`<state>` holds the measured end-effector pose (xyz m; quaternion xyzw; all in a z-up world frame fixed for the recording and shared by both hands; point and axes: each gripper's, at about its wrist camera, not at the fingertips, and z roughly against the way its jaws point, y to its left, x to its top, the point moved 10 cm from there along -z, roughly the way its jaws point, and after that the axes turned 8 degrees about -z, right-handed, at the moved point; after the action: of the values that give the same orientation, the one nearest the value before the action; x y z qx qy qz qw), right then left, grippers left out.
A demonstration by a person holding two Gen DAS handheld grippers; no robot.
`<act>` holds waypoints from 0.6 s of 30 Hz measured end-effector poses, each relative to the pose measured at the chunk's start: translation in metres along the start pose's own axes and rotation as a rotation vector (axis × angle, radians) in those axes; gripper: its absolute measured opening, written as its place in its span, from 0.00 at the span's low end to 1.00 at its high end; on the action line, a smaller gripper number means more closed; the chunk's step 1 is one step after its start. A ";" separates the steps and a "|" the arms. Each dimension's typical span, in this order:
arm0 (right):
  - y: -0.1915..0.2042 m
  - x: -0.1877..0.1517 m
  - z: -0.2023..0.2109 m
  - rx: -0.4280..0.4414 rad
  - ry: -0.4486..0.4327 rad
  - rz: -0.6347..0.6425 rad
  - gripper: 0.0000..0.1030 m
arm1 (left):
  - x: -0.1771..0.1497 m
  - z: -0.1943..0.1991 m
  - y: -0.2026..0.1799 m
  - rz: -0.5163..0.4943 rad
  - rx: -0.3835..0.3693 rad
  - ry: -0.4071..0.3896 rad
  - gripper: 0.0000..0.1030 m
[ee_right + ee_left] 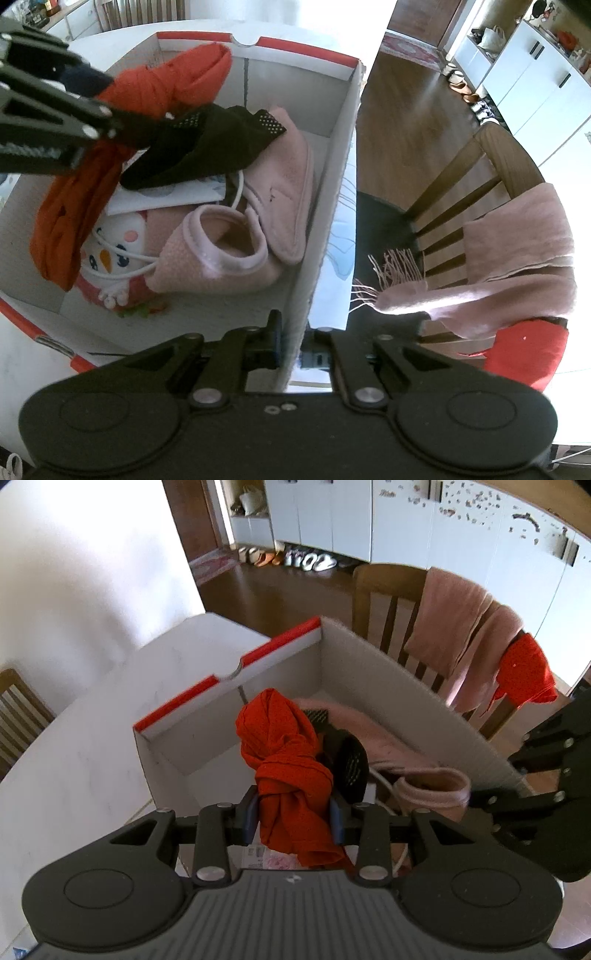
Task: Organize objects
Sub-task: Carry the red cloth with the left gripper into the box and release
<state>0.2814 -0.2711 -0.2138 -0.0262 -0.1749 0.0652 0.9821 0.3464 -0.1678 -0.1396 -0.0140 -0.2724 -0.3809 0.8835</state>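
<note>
Room: brown wooden floor (280, 590), white cabinets (406, 520) along the far wall, shoes (295, 558) lined up at their foot. A white desk (85, 746) carries the work. A wooden chair (476, 177) stands just beside it, draped with a pink scarf (517, 258) and a red cloth (524, 354).

On the desk sits an open white box (354, 657) with red-edged rim. Inside lie pink slippers (236, 251), a black garment (207, 147), a white cable (236, 192) and a penguin-print item (118, 243).

My left hand-held gripper (295, 812), partly closed, clamps a knotted orange cloth (284, 746), which hangs over the box interior, above the contents.

My right hand-held gripper (291, 350) is closed almost fully, pinching the box's near side wall between its fingers.
</note>
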 end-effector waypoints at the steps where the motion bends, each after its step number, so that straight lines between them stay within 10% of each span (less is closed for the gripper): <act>1: 0.001 0.000 0.000 0.001 0.000 -0.001 0.06 | -0.002 -0.003 0.001 0.004 -0.003 0.009 0.36; 18: 0.000 -0.001 0.000 -0.006 0.000 -0.003 0.06 | -0.014 0.000 0.001 0.048 -0.044 -0.017 0.70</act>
<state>0.2808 -0.2713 -0.2137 -0.0289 -0.1753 0.0631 0.9821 0.3393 -0.1573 -0.1463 -0.0433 -0.2711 -0.3652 0.8895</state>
